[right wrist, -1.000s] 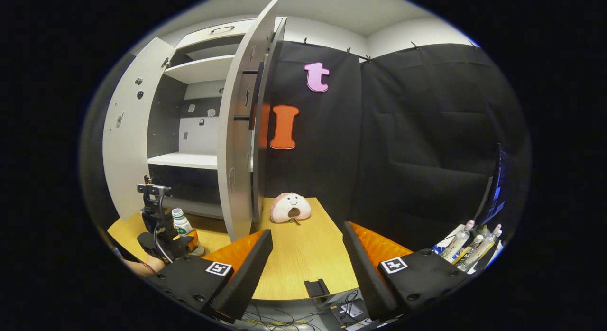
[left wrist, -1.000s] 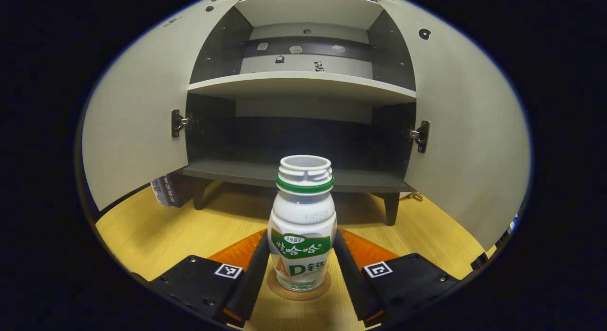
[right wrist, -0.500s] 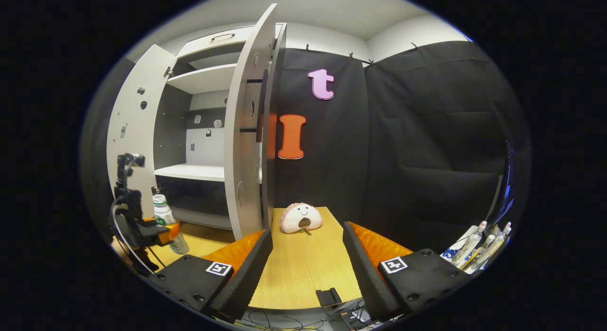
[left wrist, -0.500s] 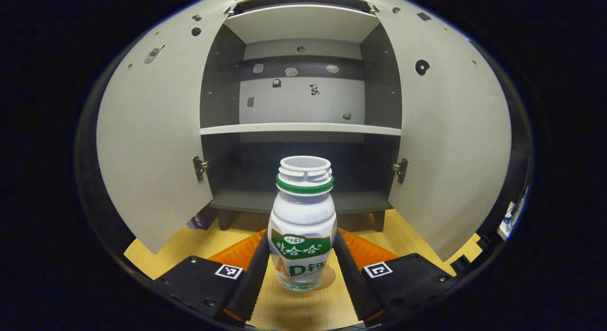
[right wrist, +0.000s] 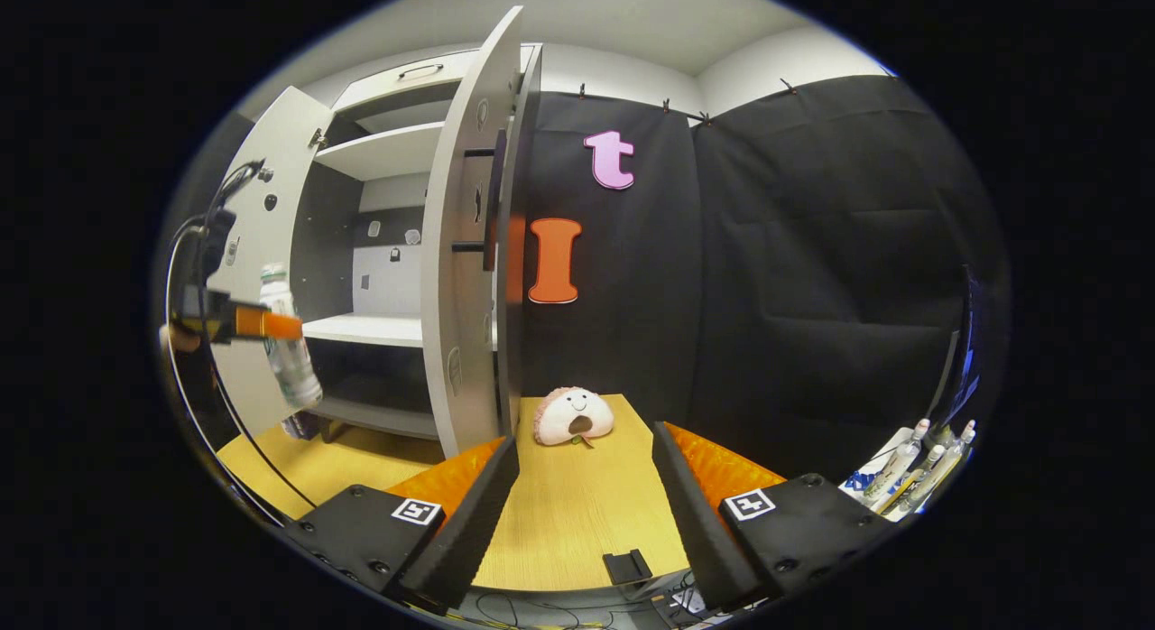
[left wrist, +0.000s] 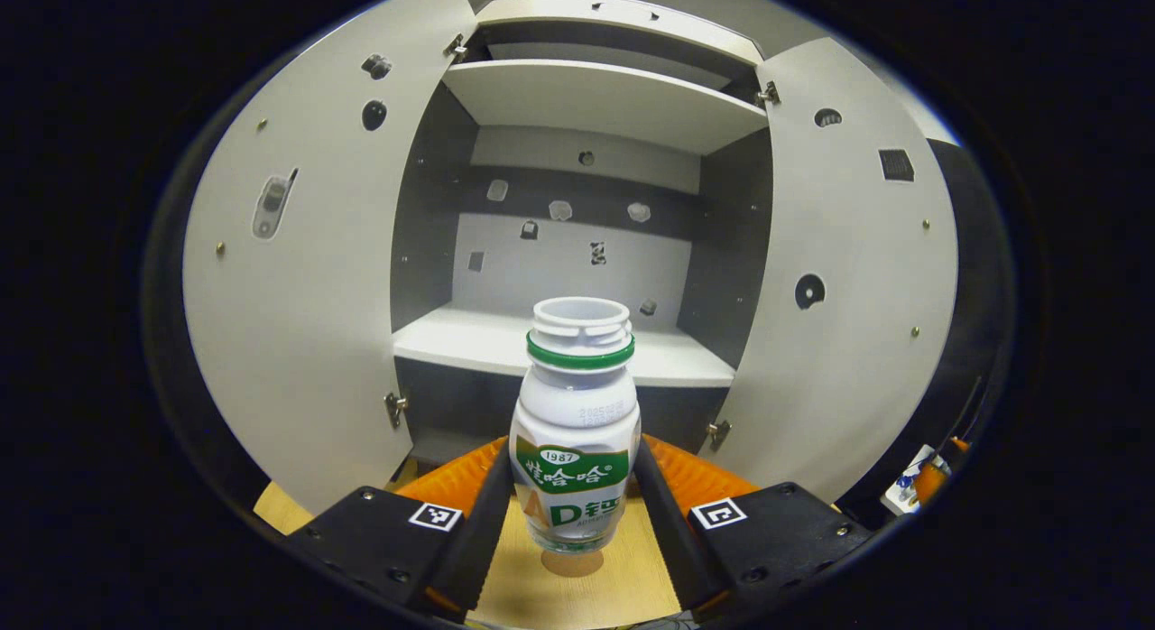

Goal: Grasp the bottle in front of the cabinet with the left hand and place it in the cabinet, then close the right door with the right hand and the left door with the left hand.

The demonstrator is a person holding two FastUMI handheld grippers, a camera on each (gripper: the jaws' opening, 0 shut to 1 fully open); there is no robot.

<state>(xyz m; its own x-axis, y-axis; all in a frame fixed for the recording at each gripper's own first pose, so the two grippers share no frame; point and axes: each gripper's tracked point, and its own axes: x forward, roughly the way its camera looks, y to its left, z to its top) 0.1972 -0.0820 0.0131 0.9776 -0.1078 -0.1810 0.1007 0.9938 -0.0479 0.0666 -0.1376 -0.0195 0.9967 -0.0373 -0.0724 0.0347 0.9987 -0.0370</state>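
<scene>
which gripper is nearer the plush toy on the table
Right. The right gripper hangs open above the wooden table, the pink-and-white plush toy just ahead. The left gripper is off by the cabinet, shut on the white bottle.

Black housings with square fiducial tags and screws are seen on left gripper and right gripper.

Held between the left gripper fingers, above the bench: bottle, before the open cabinet, level with its middle shelf. Beside the right door, on the bench: plush toy.
</scene>
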